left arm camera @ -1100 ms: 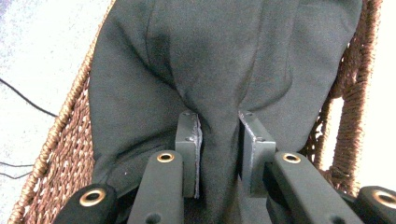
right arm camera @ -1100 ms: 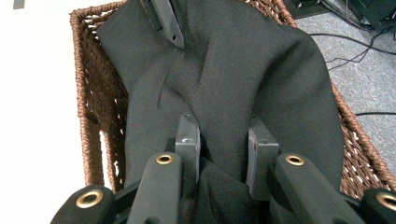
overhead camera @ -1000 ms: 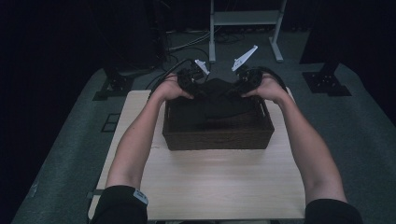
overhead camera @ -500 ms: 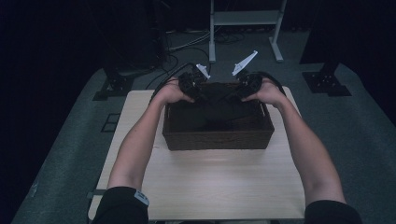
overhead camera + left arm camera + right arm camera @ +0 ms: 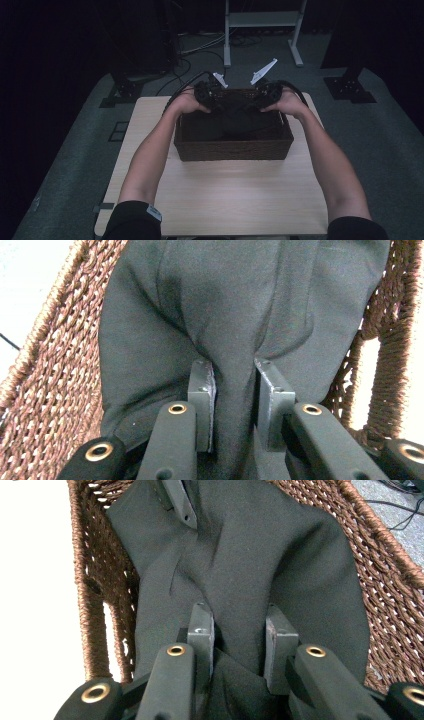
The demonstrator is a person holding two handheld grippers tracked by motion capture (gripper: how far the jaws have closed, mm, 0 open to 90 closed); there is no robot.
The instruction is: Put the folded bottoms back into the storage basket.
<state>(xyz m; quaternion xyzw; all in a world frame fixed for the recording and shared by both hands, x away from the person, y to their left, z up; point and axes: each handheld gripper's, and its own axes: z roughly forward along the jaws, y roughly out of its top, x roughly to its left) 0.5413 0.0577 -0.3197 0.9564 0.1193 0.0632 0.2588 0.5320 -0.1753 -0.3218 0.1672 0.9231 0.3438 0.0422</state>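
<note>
Both tongs, left and right, are clenched on my dark cloth inside the basket at frame centre; lifting it out remains.

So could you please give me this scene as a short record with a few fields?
Setting: pale wooden table on a grey floor, dark room
Container: brown woven basket on the table
Contents: black cloth lying in the basket
Left gripper: shut on a fold of the black cloth, inside the basket
Right gripper: shut on a bunched fold of the same cloth
Hands: both at the far rim of the basket, forearms over the table
Cloth state: bunched between each pair of jaws, draped against the basket wall
</note>
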